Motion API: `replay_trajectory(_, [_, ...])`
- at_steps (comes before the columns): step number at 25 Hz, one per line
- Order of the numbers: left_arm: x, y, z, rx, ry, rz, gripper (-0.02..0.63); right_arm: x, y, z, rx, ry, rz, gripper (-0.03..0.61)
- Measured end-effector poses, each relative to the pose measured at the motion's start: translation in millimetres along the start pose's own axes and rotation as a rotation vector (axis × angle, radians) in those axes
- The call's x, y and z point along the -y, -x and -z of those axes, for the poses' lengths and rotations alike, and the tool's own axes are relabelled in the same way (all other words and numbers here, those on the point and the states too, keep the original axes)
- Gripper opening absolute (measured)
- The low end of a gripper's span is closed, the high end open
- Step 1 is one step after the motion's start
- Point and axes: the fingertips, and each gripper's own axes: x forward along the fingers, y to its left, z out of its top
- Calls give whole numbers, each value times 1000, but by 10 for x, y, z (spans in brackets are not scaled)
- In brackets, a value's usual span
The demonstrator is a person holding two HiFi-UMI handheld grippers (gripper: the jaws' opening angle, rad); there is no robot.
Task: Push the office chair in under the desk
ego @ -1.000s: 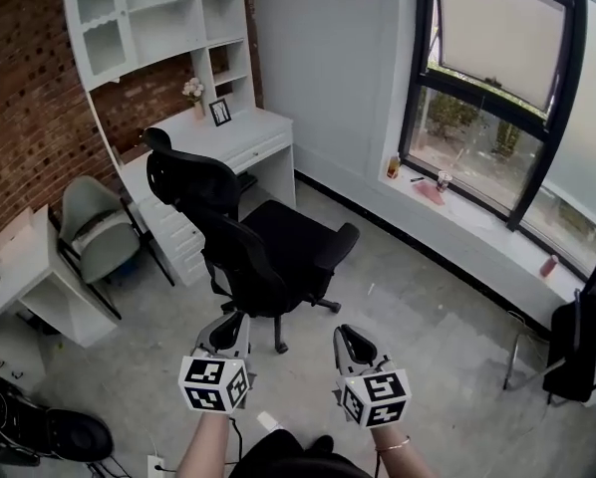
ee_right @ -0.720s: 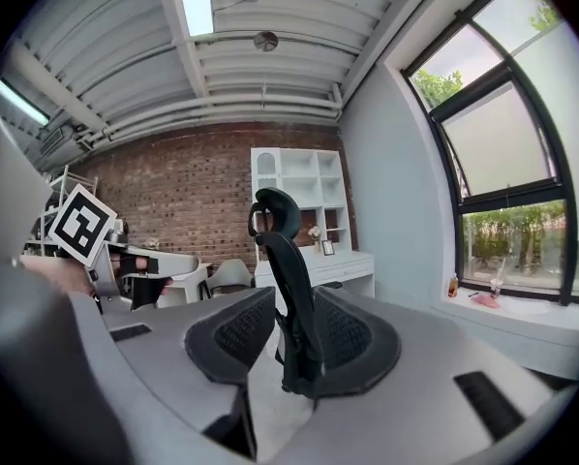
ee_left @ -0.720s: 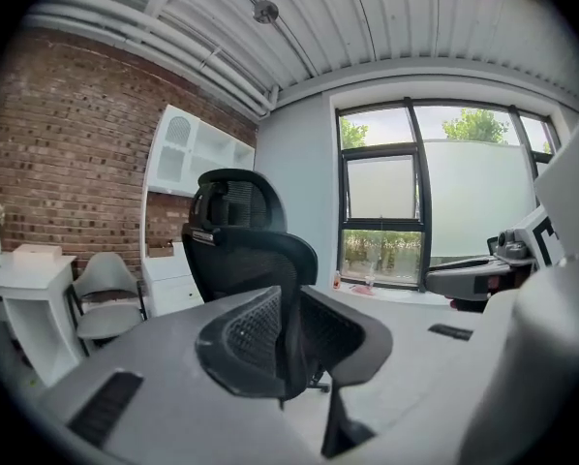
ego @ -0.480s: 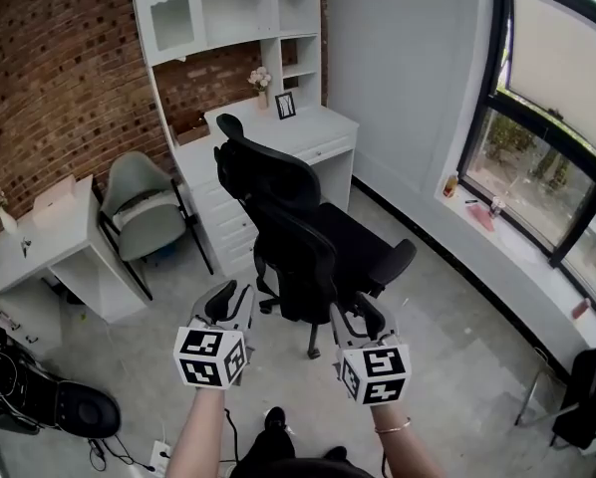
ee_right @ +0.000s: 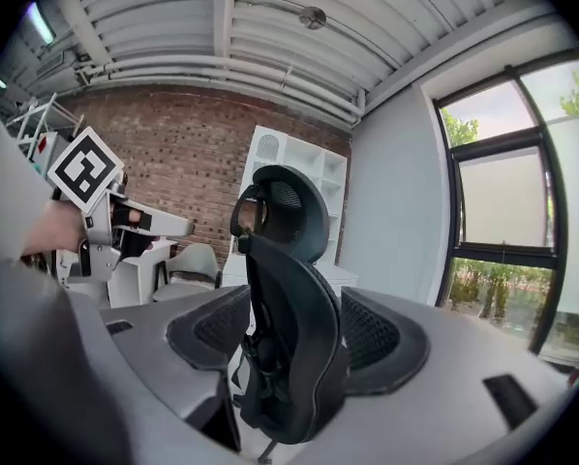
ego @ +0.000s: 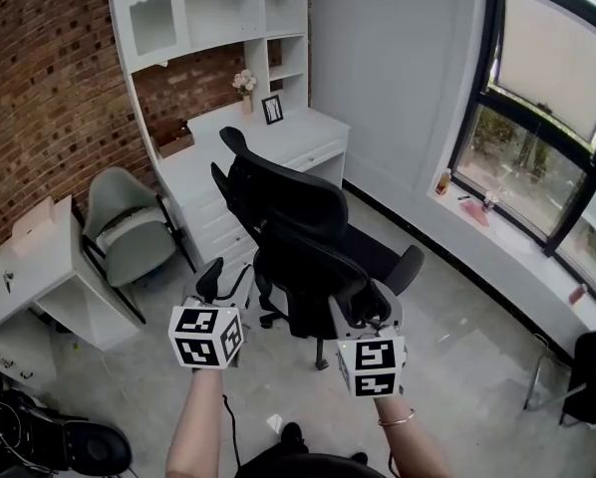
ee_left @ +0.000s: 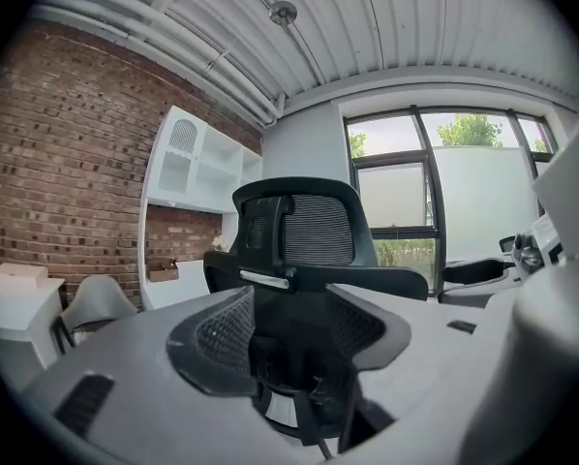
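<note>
Black office chair (ego: 298,227) stands just ahead of left gripper (ego: 228,279) and right gripper (ego: 366,307), short of the desk (ego: 308,132) beyond. Both jaws, just opened, grip nothing and frame its backrest for pushing.

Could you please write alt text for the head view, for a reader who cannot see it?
A black office chair stands with its back to the person, near a white desk against a brick wall. The left tongs and right tongs have just been opening: the backrest's edge stands between the right pair, nothing between the left.
</note>
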Motion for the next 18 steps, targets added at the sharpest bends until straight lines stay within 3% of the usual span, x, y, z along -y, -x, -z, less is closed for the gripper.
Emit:
replay_trajectory(8, [-359,-535,-300,10,-38,59,247,-20,-342,-65,-37,72,100,278])
replay_trajectory(18, [-450,-1024,-760,24,-132,109,252,37,-569,-67,-102,198,198,281])
